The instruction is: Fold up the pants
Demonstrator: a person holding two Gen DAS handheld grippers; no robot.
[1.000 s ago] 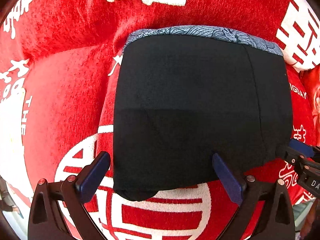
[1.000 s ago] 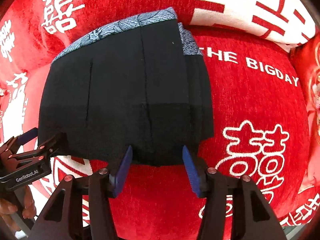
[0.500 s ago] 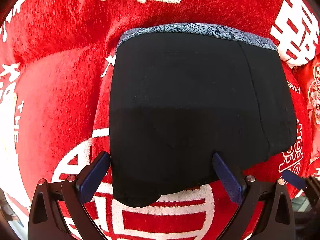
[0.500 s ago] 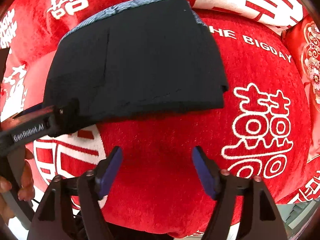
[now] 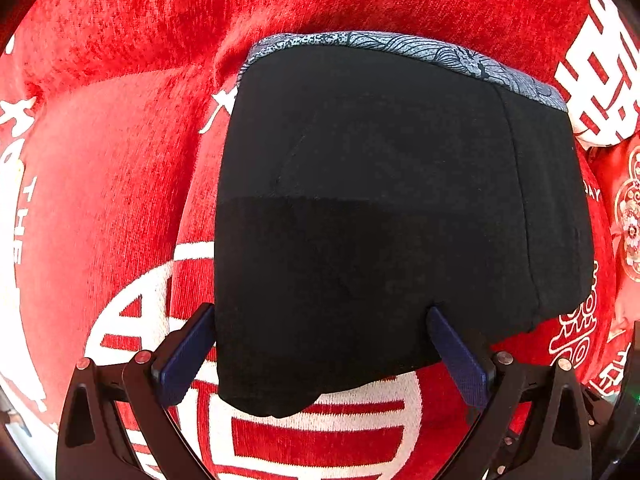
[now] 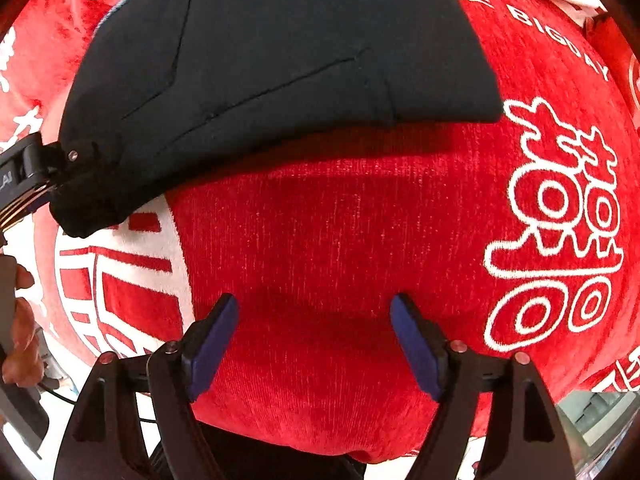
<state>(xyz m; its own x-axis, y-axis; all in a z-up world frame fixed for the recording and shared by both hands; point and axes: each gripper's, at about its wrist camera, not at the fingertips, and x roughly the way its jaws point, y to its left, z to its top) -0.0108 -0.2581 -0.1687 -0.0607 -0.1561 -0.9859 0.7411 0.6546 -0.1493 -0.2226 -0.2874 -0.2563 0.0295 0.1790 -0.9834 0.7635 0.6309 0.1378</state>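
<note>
Folded black cloth pants (image 5: 384,216) at 12 o'clock on red plush blanket (image 6: 360,220); left gripper (image 5: 320,344) wide around hem, right gripper (image 6: 314,340) opening, empty.

R tool (image 6: 314,344) opening; L tool (image 5: 320,354) wide.

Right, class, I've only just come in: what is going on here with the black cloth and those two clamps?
A person is folding black pants on a red printed cover, with a hand-held tool in each hand. The pants lie folded into a compact block, a blue patterned waistband showing at the far edge. The left tool stands open astride the near edge of the pants. The right tool is off the pants, over bare cover, nothing between its pads, its jaws opening.
</note>
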